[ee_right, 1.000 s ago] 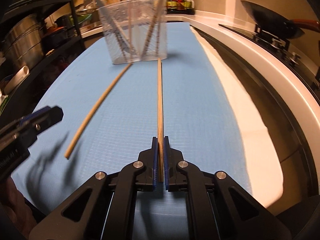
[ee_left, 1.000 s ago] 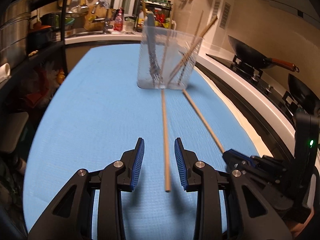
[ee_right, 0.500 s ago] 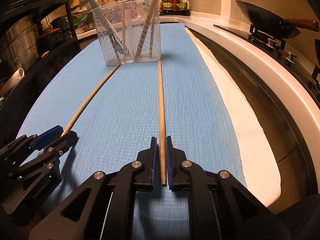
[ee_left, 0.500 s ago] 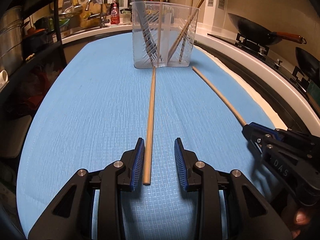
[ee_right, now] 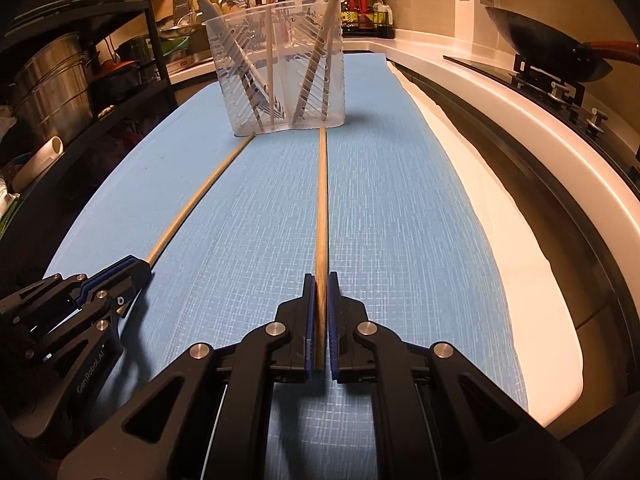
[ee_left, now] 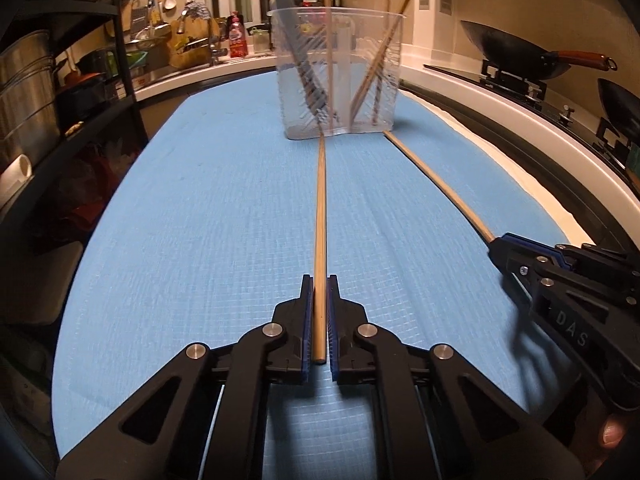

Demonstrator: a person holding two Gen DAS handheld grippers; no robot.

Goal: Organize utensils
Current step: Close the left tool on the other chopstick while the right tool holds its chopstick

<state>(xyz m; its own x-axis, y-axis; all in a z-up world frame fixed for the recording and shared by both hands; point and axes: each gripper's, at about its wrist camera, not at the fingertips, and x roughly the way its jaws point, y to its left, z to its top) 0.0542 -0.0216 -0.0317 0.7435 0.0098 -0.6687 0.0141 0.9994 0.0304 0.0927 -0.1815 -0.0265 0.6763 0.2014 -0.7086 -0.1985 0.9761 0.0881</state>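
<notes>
Left gripper [ee_left: 319,304] jaws, earlier apart, now clamped on chopstick [ee_left: 320,216] near end. Right gripper [ee_right: 319,304] pinches second chopstick [ee_right: 321,208]. Both sticks on mat [ee_left: 200,220], tips at holder [ee_left: 340,80]; end grip suits upright drop-in.

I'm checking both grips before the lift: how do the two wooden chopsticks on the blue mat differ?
The left chopstick sits in the left gripper, the right chopstick in the right gripper. Their far ends touch different sides of the clear holder. Both are thin plain wood, pinched near their near ends.
</notes>
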